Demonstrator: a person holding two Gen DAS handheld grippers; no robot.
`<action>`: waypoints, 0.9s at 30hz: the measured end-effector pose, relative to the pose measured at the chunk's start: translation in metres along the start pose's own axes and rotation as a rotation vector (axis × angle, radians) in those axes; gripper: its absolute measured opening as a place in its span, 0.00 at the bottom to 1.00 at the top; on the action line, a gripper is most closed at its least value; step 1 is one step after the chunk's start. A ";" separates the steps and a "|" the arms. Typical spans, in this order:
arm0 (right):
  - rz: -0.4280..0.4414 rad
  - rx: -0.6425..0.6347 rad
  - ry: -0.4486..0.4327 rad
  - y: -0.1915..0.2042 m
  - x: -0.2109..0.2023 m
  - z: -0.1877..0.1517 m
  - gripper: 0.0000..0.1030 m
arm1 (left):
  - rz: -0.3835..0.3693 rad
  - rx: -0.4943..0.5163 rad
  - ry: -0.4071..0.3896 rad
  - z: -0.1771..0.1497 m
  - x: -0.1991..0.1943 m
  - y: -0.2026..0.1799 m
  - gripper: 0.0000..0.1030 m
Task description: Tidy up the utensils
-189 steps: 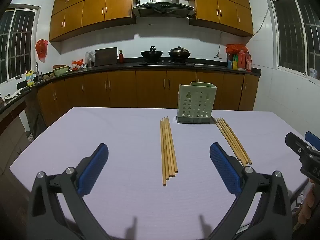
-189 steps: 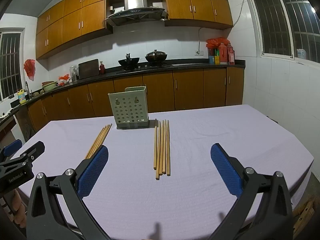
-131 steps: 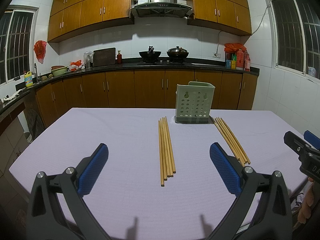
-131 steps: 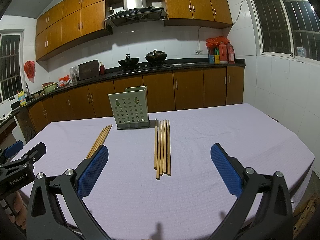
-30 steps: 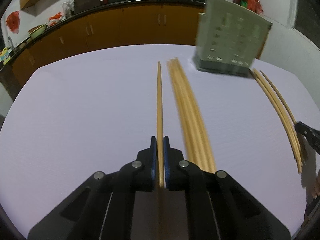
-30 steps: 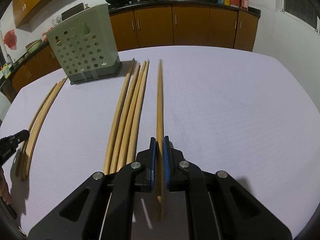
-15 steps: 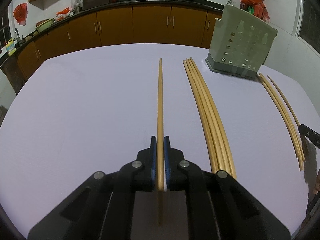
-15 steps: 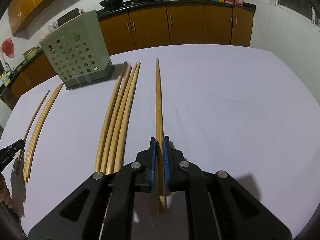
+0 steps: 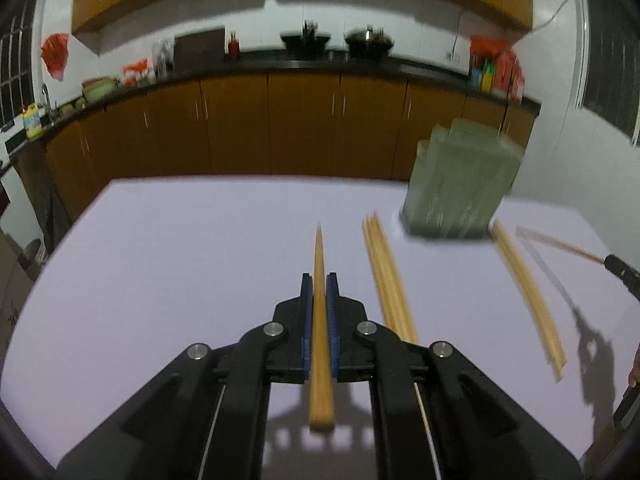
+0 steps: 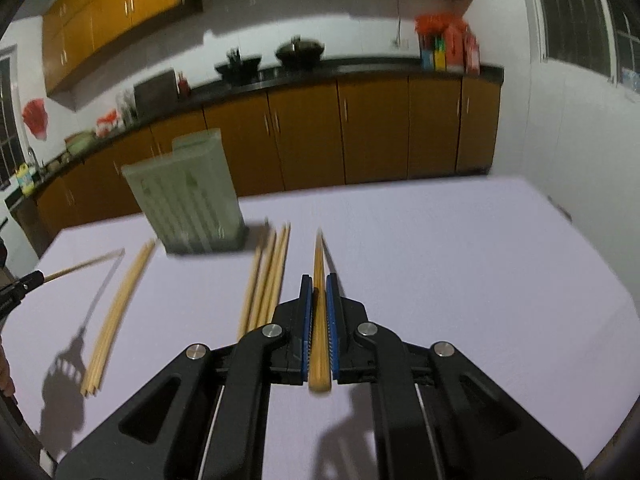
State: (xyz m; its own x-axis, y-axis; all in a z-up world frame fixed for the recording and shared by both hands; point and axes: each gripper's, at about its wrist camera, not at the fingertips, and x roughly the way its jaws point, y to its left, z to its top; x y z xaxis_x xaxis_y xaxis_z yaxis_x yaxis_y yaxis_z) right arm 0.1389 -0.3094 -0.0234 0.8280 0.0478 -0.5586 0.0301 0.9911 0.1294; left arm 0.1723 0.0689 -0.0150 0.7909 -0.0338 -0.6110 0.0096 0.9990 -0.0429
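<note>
My left gripper (image 9: 319, 280) is shut on a wooden chopstick (image 9: 319, 264) and holds it lifted above the lilac table (image 9: 180, 264). My right gripper (image 10: 319, 282) is shut on another chopstick (image 10: 319, 260), also lifted. The green perforated utensil holder (image 9: 460, 188) stands at the back of the table; it also shows in the right wrist view (image 10: 188, 200). A bundle of chopsticks (image 9: 386, 272) lies left of the holder and another bundle (image 9: 528, 292) right of it. The right gripper's chopstick (image 9: 568, 246) shows at the left view's right edge.
Brown kitchen cabinets (image 9: 300, 128) and a dark counter with pots (image 9: 336, 40) run behind the table. A white wall with windows (image 10: 580, 20) is on the right. The table's far edge (image 10: 400, 188) lies behind the holder.
Both grippers have risen and tilted up with their chopsticks, lifting them off the table. The views are blurred by motion.
</note>
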 end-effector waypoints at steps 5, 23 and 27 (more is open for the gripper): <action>0.008 -0.003 -0.086 0.003 -0.014 0.024 0.08 | -0.028 -0.023 -0.099 0.033 -0.024 0.005 0.08; 0.111 -0.013 -0.408 0.043 -0.065 0.148 0.07 | -0.096 -0.025 -0.386 0.156 -0.078 -0.028 0.07; 0.184 -0.019 -0.505 0.068 -0.068 0.168 0.07 | -0.162 -0.049 -0.480 0.187 -0.081 -0.057 0.07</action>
State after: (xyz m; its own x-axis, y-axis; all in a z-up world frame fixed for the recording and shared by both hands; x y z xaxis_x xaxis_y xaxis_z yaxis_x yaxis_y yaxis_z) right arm 0.1786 -0.2662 0.1614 0.9850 0.1604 -0.0643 -0.1475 0.9742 0.1707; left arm 0.2217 0.0200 0.1845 0.9738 -0.1597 -0.1621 0.1354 0.9792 -0.1513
